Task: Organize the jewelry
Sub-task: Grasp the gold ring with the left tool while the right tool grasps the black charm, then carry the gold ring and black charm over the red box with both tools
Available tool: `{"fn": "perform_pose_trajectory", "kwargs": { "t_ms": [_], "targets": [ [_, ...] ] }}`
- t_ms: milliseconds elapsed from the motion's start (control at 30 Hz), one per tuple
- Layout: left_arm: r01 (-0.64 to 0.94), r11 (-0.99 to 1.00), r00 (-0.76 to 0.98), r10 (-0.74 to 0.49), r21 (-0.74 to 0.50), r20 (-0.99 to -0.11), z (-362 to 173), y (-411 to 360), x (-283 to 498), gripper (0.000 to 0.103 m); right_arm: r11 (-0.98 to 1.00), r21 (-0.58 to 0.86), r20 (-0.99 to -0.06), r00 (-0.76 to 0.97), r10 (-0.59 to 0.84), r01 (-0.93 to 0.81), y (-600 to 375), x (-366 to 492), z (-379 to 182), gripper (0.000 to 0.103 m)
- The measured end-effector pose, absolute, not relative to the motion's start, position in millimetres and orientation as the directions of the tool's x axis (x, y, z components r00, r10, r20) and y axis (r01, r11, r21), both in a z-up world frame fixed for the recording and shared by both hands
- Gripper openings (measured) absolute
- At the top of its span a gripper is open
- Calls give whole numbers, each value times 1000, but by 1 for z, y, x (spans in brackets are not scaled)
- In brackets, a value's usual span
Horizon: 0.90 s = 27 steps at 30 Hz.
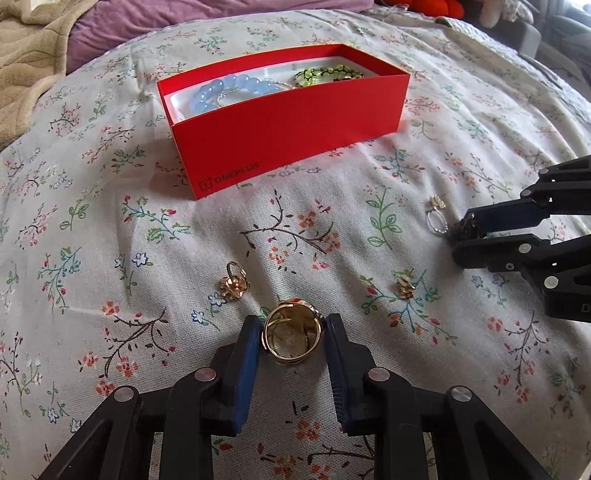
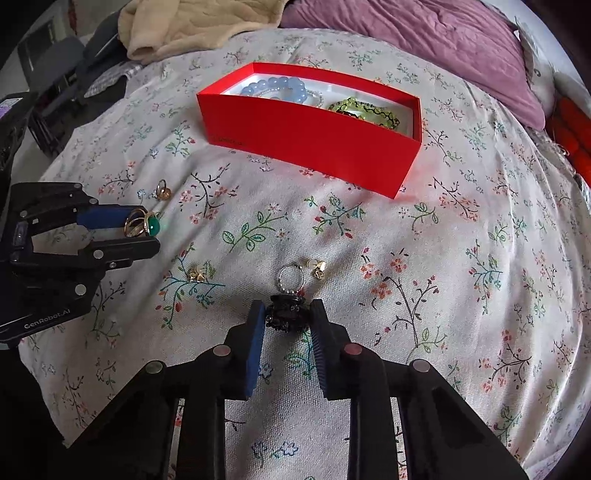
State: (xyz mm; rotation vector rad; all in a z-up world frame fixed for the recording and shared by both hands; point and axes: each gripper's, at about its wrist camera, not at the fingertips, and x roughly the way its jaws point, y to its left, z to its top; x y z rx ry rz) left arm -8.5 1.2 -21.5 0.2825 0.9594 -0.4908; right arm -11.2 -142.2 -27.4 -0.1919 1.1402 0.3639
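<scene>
My left gripper (image 1: 291, 332) is shut on a gold ring with a green stone (image 1: 290, 338), seen from the side in the right wrist view (image 2: 142, 225). My right gripper (image 2: 287, 317) is shut on a black beaded ring (image 2: 284, 314); it also shows in the left wrist view (image 1: 461, 230). A red box (image 1: 288, 136) lies on the floral bedspread (image 1: 110, 229) and holds a blue bead bracelet (image 1: 229, 90) and a green bracelet (image 1: 325, 75). Loose on the cloth lie a gold flower ring (image 1: 233, 281), a small gold piece (image 1: 404, 285), a silver ring (image 1: 436, 221) and a gold earring (image 1: 437, 201).
A purple pillow (image 2: 424, 40) and a beige blanket (image 2: 192, 26) lie behind the box. Red plush (image 2: 570, 129) sits at the bed's right edge. Dark furniture (image 2: 55, 70) stands beyond the bed at left.
</scene>
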Motion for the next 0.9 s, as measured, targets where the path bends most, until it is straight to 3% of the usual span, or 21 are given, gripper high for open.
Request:
{"fn": "perform_pose_trajectory", "kwargs": {
  "t_ms": [900],
  "targets": [
    [482, 876, 475, -268, -8, -838, 3, -5, -2, 29, 926, 68, -905, 368, 214, -371, -138, -9, -2, 26]
  ]
}}
